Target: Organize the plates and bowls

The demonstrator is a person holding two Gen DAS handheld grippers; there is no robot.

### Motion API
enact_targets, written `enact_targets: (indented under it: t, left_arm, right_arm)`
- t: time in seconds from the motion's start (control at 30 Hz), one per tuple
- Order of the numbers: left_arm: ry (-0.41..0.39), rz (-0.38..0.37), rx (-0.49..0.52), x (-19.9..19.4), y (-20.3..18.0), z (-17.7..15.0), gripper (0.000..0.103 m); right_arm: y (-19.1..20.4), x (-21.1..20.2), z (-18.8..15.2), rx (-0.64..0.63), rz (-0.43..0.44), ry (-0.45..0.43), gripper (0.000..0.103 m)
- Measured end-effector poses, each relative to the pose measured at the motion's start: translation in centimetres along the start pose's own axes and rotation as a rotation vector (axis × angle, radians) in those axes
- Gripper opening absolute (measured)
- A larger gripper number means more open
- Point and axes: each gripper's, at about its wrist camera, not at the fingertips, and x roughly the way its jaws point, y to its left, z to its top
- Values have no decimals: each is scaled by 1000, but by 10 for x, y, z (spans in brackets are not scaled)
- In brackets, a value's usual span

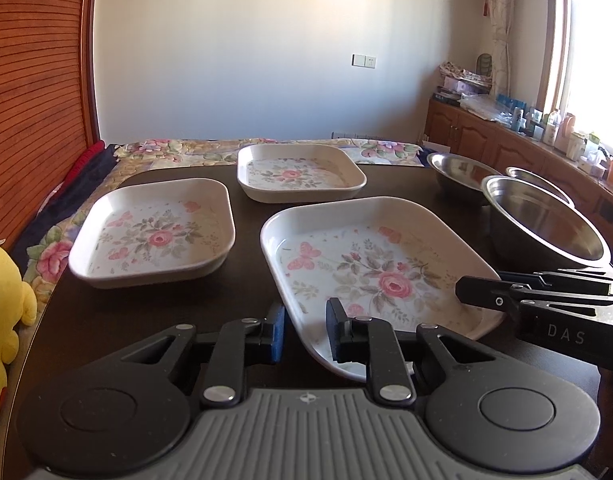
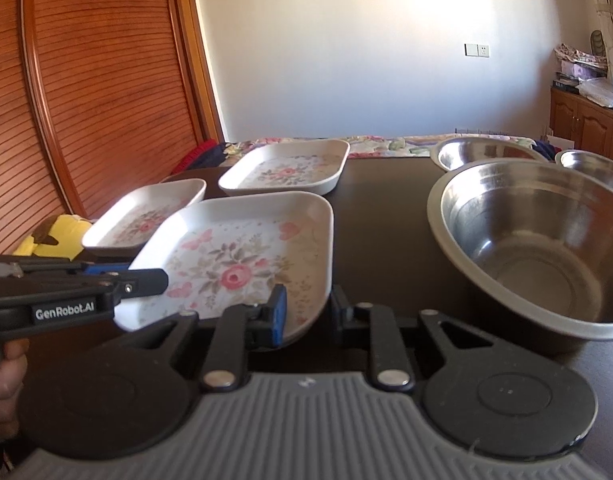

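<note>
The nearest of three white square plates with a rose print is the large plate [image 1: 370, 264] [image 2: 234, 256]. My left gripper [image 1: 305, 330] is shut on its near left rim, and its fingers show from the side in the right wrist view [image 2: 146, 280]. My right gripper [image 2: 308, 312] is shut on the plate's near right corner and reaches in from the right in the left wrist view [image 1: 478, 292]. The plate sits tilted, apparently a little off the dark table [image 1: 246, 208]. A second plate [image 1: 154, 236] [image 2: 142, 216] lies at the left, a third [image 1: 298, 172] [image 2: 286, 168] further back.
Three steel bowls stand at the right: a near one [image 1: 546, 220] [image 2: 526, 248], one behind [image 1: 458, 172] and a small one [image 1: 538, 180]. A yellow plush toy [image 1: 2, 300] lies off the table's left edge. Floral bedding [image 1: 170, 148] lies beyond. A hand [image 2: 2, 368] holds the left gripper.
</note>
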Motion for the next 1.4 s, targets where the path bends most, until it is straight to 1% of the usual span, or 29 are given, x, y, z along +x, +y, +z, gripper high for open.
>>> enact_targets:
  t: [0.23,0.6,0.9,1.03,1.4]
  left_arm:
    - [-5,21,10,-24,-7,-14,23]
    - [7,50,20,-49,-13,-39,23]
    - [27,74,-1,-56,-11,-56,23]
    - [24,80,-7,-57,-11,-56,23]
    - [35,86,-16,-51,-9,-56,23]
  right_arm:
    - [2,-23,-10,-17,18,-16,25]
    - [12,-44,-35,-23,55,-9,25]
    - [19,-56,-53,-17,79,-4,25]
    - [21,-58,-58,-19,88,3,25]
    - [23,-62,-63,-25,89,-18,27]
